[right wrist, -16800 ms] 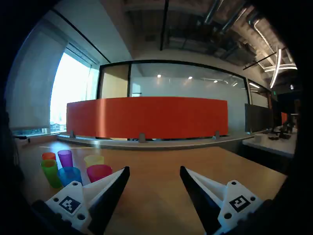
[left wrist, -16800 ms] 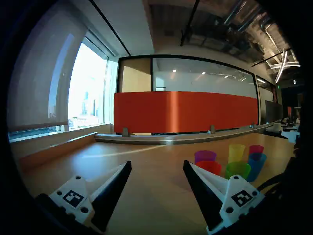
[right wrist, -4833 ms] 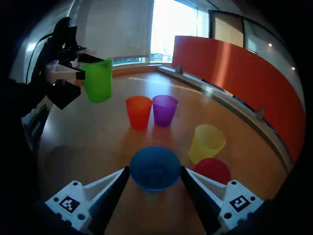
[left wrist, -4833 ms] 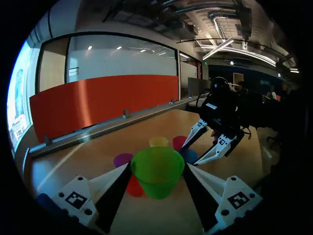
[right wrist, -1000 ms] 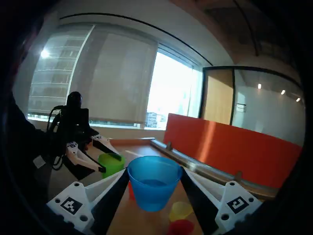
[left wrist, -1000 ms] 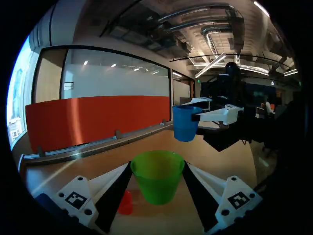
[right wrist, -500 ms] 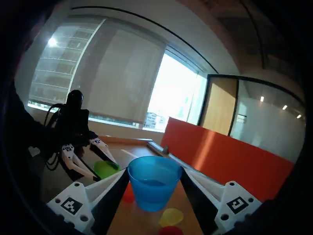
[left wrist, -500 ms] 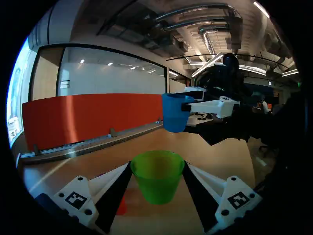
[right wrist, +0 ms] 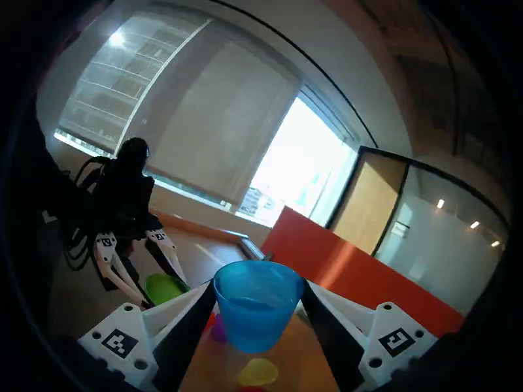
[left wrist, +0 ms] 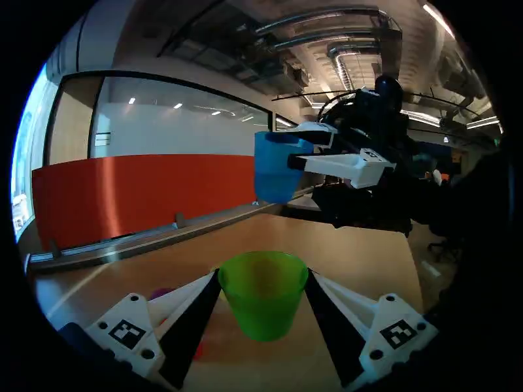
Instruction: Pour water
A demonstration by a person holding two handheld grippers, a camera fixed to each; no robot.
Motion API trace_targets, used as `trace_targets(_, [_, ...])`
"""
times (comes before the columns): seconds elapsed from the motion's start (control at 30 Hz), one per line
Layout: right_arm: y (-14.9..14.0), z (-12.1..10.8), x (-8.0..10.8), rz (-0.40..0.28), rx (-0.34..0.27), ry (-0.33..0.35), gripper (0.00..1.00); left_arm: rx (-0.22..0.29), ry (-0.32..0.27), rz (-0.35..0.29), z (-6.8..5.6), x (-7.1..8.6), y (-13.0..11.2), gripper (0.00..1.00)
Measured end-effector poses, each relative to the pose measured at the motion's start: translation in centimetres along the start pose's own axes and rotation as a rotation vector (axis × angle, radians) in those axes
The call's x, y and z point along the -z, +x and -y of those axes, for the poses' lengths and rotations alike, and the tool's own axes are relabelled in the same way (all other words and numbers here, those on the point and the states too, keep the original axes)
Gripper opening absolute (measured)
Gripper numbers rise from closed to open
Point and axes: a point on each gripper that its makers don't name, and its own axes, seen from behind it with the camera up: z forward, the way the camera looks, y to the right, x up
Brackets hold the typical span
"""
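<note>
My left gripper (left wrist: 263,294) is shut on a green cup (left wrist: 263,295), held upright above the wooden table (left wrist: 366,255). The right gripper (left wrist: 307,153) shows in the left gripper view up and to the right, holding a blue cup (left wrist: 273,166) slightly tilted, higher than the green cup. In the right gripper view my right gripper (right wrist: 257,310) is shut on the blue cup (right wrist: 257,313), which has water in it. Beyond it, lower left, the left gripper (right wrist: 147,274) holds the green cup (right wrist: 163,286).
An orange partition (left wrist: 137,189) runs along the table's far edge. Other cups stand on the table below: yellow (right wrist: 257,372), purple (right wrist: 218,330) and red (right wrist: 209,322) ones. A bright window (right wrist: 294,170) with a blind lies behind. Ceiling pipes hang overhead.
The right gripper has lifted the blue cup higher and brought it nearer and more over the green cup. The green cup has stayed gripped and nearly still.
</note>
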Motion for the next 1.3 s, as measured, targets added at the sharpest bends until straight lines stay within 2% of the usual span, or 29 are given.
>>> trace_targets(0.43, [1.8, -0.3, -0.5, -0.008, 0.168, -0.008, 0.92, -0.017, -0.02, -0.007, -0.8, -0.5, 0.6, 0.89])
trace_targets(0.73, [2.1, -0.2, -1.0, -0.005, 0.255, -0.008, 0.93, -0.029, -0.03, -0.01, -1.3, -0.6, 0.8, 0.89])
trace_targets(1.03, [2.6, -0.5, -1.4, -0.015, 0.296, -0.005, 0.92, -0.042, -0.033, -0.009, -1.5, -0.7, 0.8, 0.89])
trace_targets(1.3, [2.9, -0.8, -1.8, -0.011, 0.359, -0.005, 0.92, -0.038, -0.041, -0.012, -1.8, -1.1, 0.9, 0.89])
